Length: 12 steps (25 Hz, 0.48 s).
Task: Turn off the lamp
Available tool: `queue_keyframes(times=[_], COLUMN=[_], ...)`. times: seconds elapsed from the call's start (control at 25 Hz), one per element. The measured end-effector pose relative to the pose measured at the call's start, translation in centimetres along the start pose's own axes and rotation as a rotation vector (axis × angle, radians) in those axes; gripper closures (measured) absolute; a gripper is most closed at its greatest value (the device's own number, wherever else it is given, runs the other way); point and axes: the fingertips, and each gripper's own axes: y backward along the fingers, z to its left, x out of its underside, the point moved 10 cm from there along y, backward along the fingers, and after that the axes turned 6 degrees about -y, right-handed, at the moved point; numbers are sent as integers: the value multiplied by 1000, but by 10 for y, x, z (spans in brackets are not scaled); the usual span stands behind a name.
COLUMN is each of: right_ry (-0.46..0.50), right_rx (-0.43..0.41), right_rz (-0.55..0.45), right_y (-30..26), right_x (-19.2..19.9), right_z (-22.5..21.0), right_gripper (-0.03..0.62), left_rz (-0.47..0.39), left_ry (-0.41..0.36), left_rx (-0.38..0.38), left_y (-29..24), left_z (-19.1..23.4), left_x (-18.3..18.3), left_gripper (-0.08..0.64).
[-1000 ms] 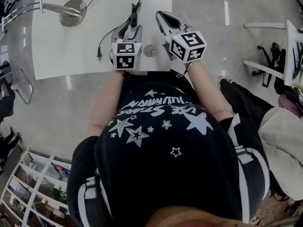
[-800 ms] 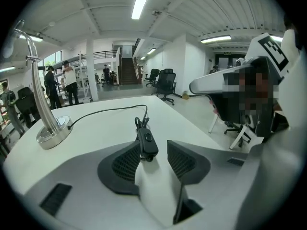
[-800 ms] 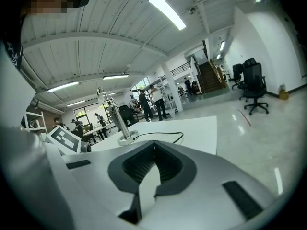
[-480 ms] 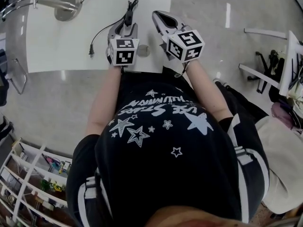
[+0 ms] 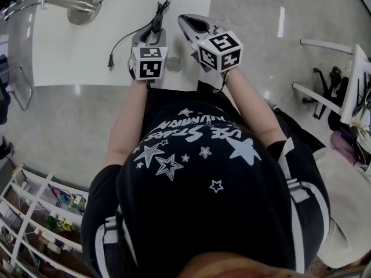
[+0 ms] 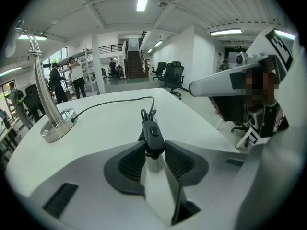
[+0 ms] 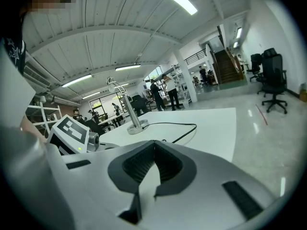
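A silver lamp with a round base [image 5: 83, 6] stands at the far left of the white table [image 5: 69, 51]. Its black cord runs to an inline switch [image 6: 152, 135], which lies between the pads of my left gripper [image 6: 153, 146]. The jaws are closing, and both pads touch the switch's near end. In the head view the left gripper [image 5: 152, 35] lies low over the cord near the table's front edge. My right gripper [image 5: 186, 23] hovers just to the right of it, shut and with nothing in it [image 7: 154, 143]. The lamp base [image 7: 135, 127] shows far ahead of it.
The cord's plug [image 5: 110, 62] lies loose on the table to the left of my left gripper. A small round disc [image 5: 174, 63] sits by the front edge. Chairs [image 5: 324, 86] stand on the floor to the right and shelving [image 5: 35, 213] at lower left.
My right gripper has come down and leftward, closer to the left one. The left gripper has sunk onto the cord, around the switch.
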Motion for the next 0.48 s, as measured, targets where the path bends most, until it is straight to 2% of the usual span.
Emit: queue_keyframes(times=[0.32, 0.48], right_ry=[73, 126], right_rx=[-130, -167], right_rz=[148, 224], right_y=[-41, -62], right_x=[-1, -1], right_z=[6, 10], right_gripper=[586, 586], left_rz=[4, 7], left_ry=[19, 25], left_rx=[13, 20], left_y=[3, 3], left_z=[4, 5], left_x=[-5, -5], left_gripper=[425, 426])
